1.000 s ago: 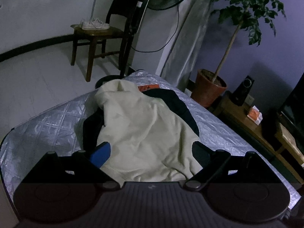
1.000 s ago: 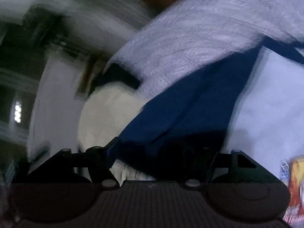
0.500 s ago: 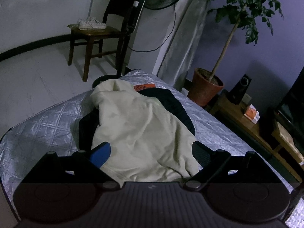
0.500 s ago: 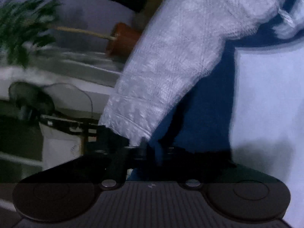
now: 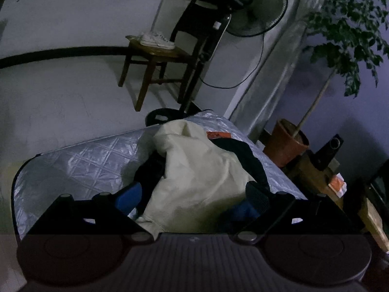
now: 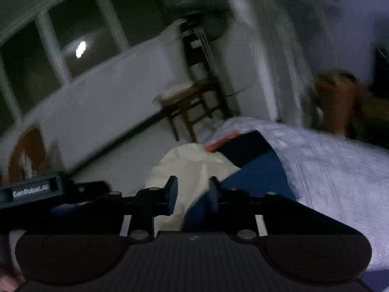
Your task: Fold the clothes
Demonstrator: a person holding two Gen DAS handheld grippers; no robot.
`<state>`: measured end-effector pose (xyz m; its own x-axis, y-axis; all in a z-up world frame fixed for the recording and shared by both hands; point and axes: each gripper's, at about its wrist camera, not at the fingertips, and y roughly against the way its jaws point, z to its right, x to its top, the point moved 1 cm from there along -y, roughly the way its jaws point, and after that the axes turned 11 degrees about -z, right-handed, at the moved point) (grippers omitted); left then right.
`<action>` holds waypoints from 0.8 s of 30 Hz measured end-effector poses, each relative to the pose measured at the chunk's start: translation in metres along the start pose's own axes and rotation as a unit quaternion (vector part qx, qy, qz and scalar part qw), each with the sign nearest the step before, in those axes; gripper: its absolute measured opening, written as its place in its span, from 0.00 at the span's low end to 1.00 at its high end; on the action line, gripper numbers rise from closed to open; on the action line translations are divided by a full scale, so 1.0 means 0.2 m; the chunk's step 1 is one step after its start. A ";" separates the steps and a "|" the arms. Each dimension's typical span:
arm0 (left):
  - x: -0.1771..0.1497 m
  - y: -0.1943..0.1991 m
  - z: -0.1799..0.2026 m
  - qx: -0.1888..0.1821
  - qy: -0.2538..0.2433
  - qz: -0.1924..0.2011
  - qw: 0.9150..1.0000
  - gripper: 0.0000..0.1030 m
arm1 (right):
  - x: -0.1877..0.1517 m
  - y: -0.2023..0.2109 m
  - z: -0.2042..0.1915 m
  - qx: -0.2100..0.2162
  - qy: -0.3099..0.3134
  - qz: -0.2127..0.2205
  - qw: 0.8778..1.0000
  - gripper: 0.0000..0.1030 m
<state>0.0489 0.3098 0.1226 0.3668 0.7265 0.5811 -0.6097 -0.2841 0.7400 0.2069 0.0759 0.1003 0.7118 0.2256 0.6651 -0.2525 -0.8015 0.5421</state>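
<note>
A cream garment (image 5: 201, 175) lies crumpled on the silver quilted mattress (image 5: 80, 160), over a dark blue and black garment (image 5: 233, 146). My left gripper (image 5: 192, 197) is open, its fingers on either side of the cream garment's near edge. In the right wrist view the cream garment (image 6: 192, 163) and the blue garment (image 6: 257, 172) lie ahead. My right gripper (image 6: 192, 194) has its jaws narrowed on a fold of cream and blue cloth. The left gripper's body (image 6: 48, 189) shows at the left of that view.
A wooden chair (image 5: 158, 60) with white shoes (image 5: 155, 39) and a standing fan (image 5: 250, 9) are beyond the mattress. A potted plant (image 5: 287, 143) and a low wooden shelf (image 5: 335, 182) stand at the right. An orange card (image 5: 218, 135) lies by the garments.
My right gripper swung from facing down at the mattress and blue cloth to facing level across the room, and closed on cloth. The left gripper tilted a little; blue cloth now shows by its right finger.
</note>
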 end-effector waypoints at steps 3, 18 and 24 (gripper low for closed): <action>0.01 0.00 -0.02 -0.001 0.009 -0.002 1.000 0.88 | -0.13 0.11 0.18 -0.035 -0.097 0.043 0.994 0.69; 0.00 0.00 0.00 -0.005 0.004 -0.001 1.000 0.89 | -0.27 -0.23 -0.13 -0.046 0.040 -0.045 0.997 0.77; -0.04 -0.07 0.08 -0.015 -0.045 -0.038 0.998 0.89 | -0.51 0.35 0.24 -0.217 -0.053 -0.002 0.975 0.76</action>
<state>0.0649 0.2981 0.1129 0.4735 0.6858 0.5527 -0.5985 -0.2099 0.7732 0.1486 -0.0287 0.0459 0.7714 0.1523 0.6178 -0.4859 -0.4857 0.7266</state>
